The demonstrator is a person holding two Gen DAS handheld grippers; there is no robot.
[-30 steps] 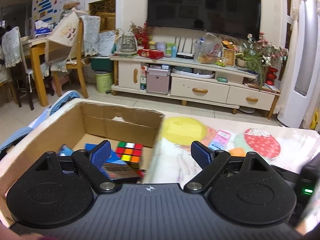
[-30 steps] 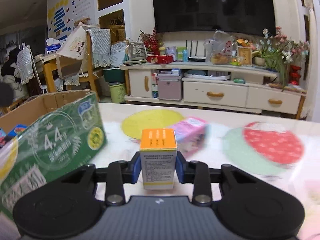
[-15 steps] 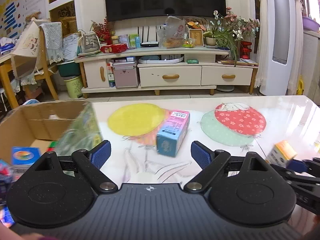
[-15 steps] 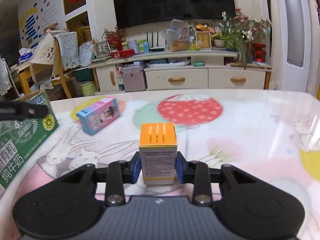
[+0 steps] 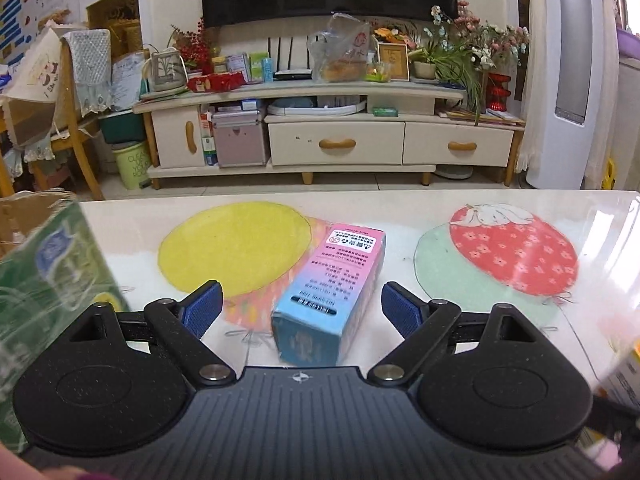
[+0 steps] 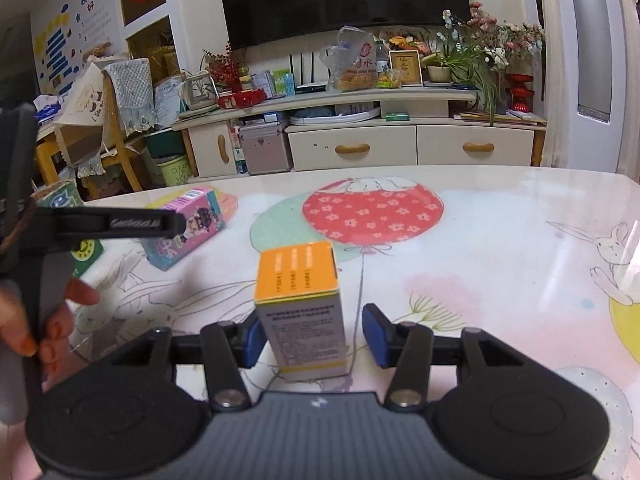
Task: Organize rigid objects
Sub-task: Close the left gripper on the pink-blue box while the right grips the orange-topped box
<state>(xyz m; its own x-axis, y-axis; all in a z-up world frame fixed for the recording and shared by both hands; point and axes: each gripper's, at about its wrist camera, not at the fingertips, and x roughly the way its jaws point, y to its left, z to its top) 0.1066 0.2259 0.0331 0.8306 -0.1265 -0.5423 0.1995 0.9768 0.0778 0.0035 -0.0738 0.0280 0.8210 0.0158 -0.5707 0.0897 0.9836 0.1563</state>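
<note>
A pink and blue box (image 5: 334,294) lies flat on the table between the open fingers of my left gripper (image 5: 301,310), apart from both pads; it also shows in the right wrist view (image 6: 186,226). An orange-topped white box (image 6: 302,312) stands upright on the table between the fingers of my right gripper (image 6: 314,340). Those jaws are open, with the left pad (image 6: 253,338) close against the box and the right pad (image 6: 376,338) clear of it. The orange-topped box edge shows at the far right of the left wrist view (image 5: 624,372).
A green-printed cardboard carton (image 5: 44,280) stands at the table's left; it also shows in the right wrist view (image 6: 64,202). The table (image 6: 500,248) has a printed cloth. The left gripper tool and a hand (image 6: 48,320) are at the left of the right wrist view.
My left gripper swung right from over the carton to straddle the pink and blue box. My right gripper carried the orange-topped box rightward, set it on the table and opened.
</note>
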